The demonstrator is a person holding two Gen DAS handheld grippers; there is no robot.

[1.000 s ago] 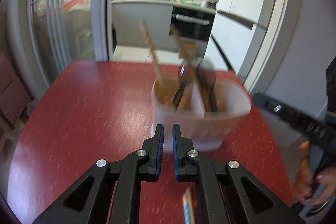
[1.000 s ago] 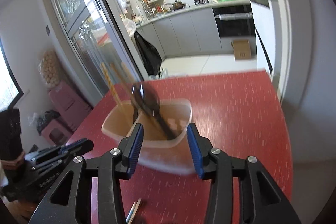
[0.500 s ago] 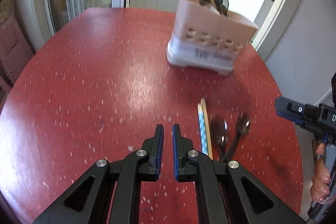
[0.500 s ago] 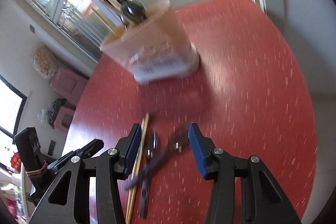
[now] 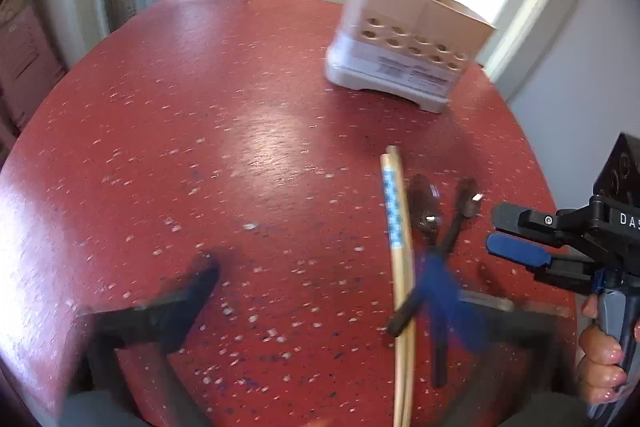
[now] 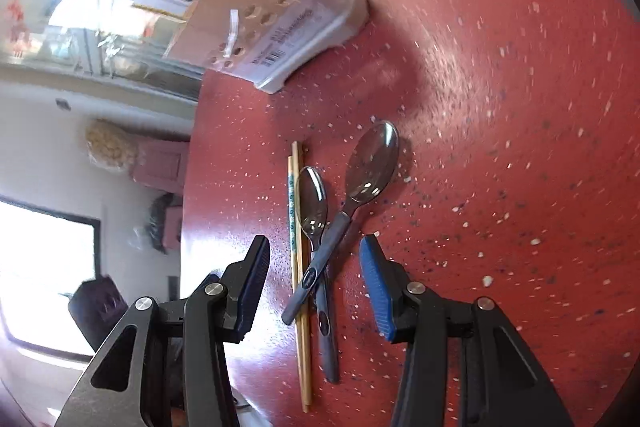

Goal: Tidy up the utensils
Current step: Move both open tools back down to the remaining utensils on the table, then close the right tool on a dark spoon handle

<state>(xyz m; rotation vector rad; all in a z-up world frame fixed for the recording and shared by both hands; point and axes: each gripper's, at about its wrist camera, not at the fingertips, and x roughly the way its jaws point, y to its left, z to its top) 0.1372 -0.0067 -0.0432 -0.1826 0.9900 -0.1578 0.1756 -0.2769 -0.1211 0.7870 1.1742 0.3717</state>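
Observation:
A pair of chopsticks (image 6: 298,251) and two dark-handled spoons, a large one (image 6: 370,167) and a small one (image 6: 314,205), lie crossed on the red table (image 6: 500,107). My right gripper (image 6: 314,273) is open and empty, its jaws on either side of the handles, just above them. In the left wrist view the chopsticks (image 5: 398,247) and spoons (image 5: 426,207) lie at the right. My left gripper (image 5: 320,291) is motion-blurred with jaws wide apart and empty. The right gripper (image 5: 516,239) enters from the right.
A beige perforated utensil holder (image 5: 404,51) stands at the far right of the table with chopsticks and spoons in it; it also shows in the right wrist view (image 6: 272,7). The table's round edge is close on the right. Kitchen cabinets lie beyond.
Both grippers swung down from the holder to the table. My left gripper went from shut to wide open. My right gripper closed in over the spoon handles.

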